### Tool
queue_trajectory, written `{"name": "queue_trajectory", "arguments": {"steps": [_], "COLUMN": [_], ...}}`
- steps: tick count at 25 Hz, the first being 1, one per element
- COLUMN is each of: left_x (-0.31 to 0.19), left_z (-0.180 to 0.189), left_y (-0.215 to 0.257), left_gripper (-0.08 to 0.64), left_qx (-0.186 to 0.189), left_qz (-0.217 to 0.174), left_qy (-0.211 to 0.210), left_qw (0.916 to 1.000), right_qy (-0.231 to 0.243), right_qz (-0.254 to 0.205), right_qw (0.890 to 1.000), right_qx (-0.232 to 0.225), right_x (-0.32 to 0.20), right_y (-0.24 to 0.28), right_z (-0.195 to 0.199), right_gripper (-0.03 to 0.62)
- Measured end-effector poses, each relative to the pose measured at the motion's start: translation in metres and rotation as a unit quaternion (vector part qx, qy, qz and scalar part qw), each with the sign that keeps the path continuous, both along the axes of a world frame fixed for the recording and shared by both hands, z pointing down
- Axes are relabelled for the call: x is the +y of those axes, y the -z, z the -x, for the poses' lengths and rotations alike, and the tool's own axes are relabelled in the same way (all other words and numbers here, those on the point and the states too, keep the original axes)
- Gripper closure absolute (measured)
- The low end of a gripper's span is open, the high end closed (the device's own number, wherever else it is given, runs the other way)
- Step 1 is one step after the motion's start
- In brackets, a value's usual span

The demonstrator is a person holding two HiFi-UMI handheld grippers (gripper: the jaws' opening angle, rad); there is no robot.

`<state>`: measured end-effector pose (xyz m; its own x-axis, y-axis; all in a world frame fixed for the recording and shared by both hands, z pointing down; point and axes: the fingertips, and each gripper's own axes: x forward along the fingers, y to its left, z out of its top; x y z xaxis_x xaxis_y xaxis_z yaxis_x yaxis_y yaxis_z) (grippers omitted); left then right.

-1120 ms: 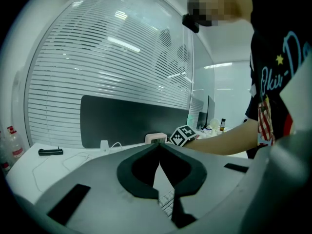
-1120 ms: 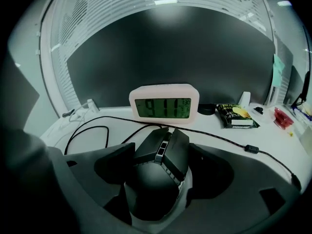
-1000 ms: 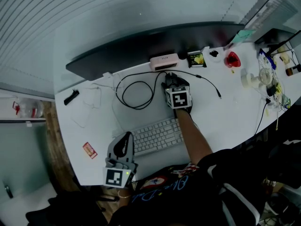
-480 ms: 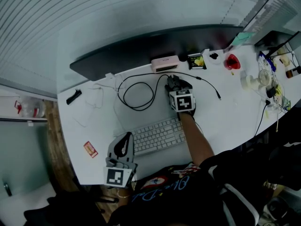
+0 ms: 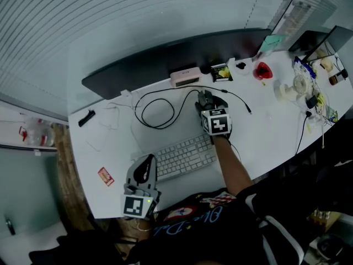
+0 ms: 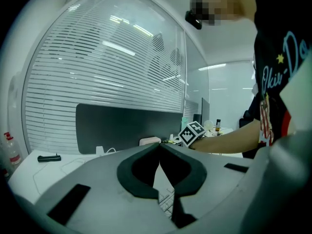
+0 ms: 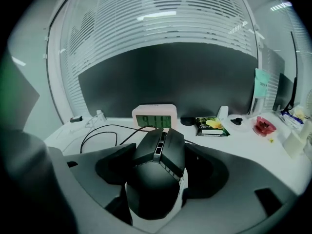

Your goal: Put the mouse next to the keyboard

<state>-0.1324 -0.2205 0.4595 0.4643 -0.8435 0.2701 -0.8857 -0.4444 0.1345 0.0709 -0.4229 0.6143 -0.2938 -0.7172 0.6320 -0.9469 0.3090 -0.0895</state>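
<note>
Head view: desk (image 5: 265, 142), keyboard (image 5: 185, 158) at centre. Right gripper (image 5: 207, 100) at keyboard's 1 o'clock, clamped on mouse (image 7: 157, 172), near keyboard's far right corner. Left gripper (image 5: 144, 173) at 8 o'clock, jaws together, holding nothing.

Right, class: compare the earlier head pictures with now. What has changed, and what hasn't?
The right gripper, fingers shut on the mouse, has drifted slightly right and back toward the keyboard, carrying the mouse along. No fresh grasp or release shows. The left gripper stays shut and empty at the near edge of the desk; keyboard, clock and cable are unmoved.
</note>
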Motion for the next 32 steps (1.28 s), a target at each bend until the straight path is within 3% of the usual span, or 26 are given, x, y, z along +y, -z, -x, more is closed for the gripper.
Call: {"name": "queue_trajectory", "arguments": {"steps": [11,21,32], "left_x": [0.022,0.04,0.044], "left_z": [-0.004,-0.031,-0.069], "left_y": [0.02,0.024,0.026], "left_gripper": [0.56,0.56,0.56], "left_qx": [-0.013,-0.011,-0.005], "left_qz": [-0.025,-0.034,-0.035], "left_qy": [-0.006,-0.043,-0.102], "left_qw": [0.9996,0.9984,0.9941], "right_qy": [-0.029,-0.067,-0.094], "right_qz": [-0.032,-0.051,-0.032], "right_qw": [0.999,0.996,0.995], "right_qx": [-0.001,0.0,0.008], "right_x": [0.032,0.07,0.123], "right_y": [0.034,0.049,0.038], "right_z": [-0.039,-0.084,-0.126], "right_gripper": [0.295,0.295,0.295]}}
